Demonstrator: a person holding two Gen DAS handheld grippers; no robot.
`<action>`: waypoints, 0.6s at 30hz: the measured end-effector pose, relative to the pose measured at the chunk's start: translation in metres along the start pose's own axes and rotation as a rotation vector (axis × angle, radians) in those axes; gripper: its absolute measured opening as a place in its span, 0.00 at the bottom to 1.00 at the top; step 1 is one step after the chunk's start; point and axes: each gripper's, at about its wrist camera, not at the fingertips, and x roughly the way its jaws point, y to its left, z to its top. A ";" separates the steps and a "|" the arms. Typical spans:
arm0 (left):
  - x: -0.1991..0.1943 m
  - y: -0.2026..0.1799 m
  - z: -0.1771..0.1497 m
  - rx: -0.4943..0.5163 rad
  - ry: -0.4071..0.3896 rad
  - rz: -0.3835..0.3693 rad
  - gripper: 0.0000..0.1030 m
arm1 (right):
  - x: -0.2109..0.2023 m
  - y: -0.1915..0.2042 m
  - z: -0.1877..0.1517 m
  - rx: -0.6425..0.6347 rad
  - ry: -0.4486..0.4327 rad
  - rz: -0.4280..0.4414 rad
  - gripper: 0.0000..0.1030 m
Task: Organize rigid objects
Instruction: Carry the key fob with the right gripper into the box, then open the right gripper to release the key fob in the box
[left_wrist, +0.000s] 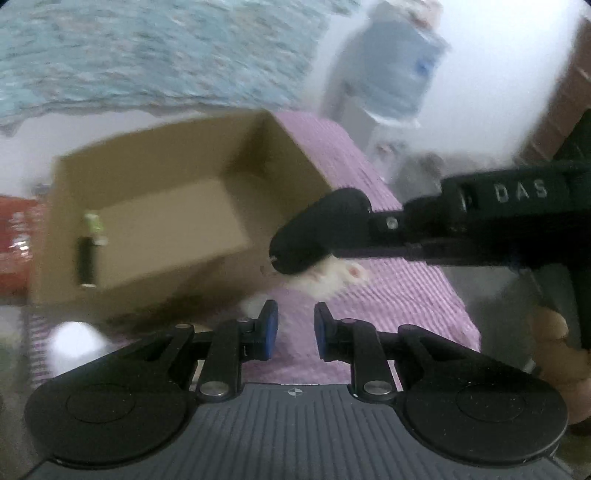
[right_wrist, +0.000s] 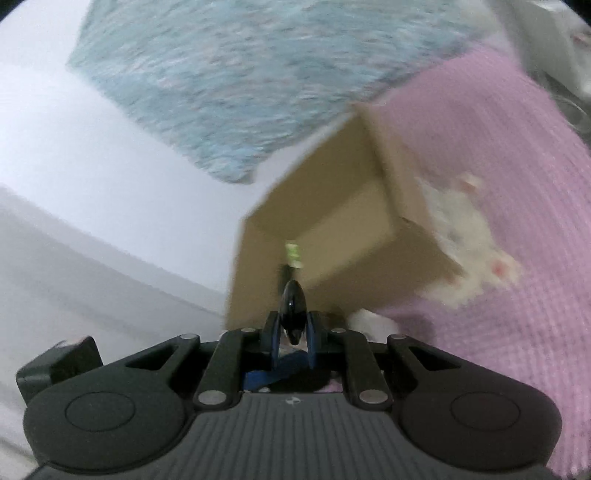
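An open cardboard box (left_wrist: 155, 192) (right_wrist: 332, 221) lies on a pink striped cloth (left_wrist: 388, 306) (right_wrist: 517, 147). Inside it, against the left wall, lies a black tube with a green end (left_wrist: 88, 251) (right_wrist: 293, 258). My right gripper (left_wrist: 365, 230) (right_wrist: 291, 328) reaches in from the right, above the box's near right corner. It is shut on a black rounded object (left_wrist: 317, 236) (right_wrist: 292, 306). My left gripper (left_wrist: 295, 328) hovers over the cloth in front of the box, its pads close together with nothing between them. Both views are blurred.
A white plush toy (left_wrist: 332, 277) (right_wrist: 465, 251) lies on the cloth by the box's right side. A white round thing (left_wrist: 74, 343) sits at the near left, red packaging (left_wrist: 14, 236) further left. A water dispenser (left_wrist: 395, 74) stands behind. A patterned teal fabric (left_wrist: 147, 48) (right_wrist: 240, 74) hangs behind the box.
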 end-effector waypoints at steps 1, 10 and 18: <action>-0.007 0.010 0.001 -0.022 -0.014 0.020 0.20 | 0.009 0.011 0.008 -0.024 0.012 0.011 0.16; -0.039 0.080 -0.012 -0.178 -0.061 0.106 0.23 | 0.168 0.064 0.054 -0.135 0.270 -0.065 0.15; -0.051 0.110 -0.034 -0.249 -0.050 0.099 0.27 | 0.259 0.061 0.052 -0.168 0.414 -0.207 0.17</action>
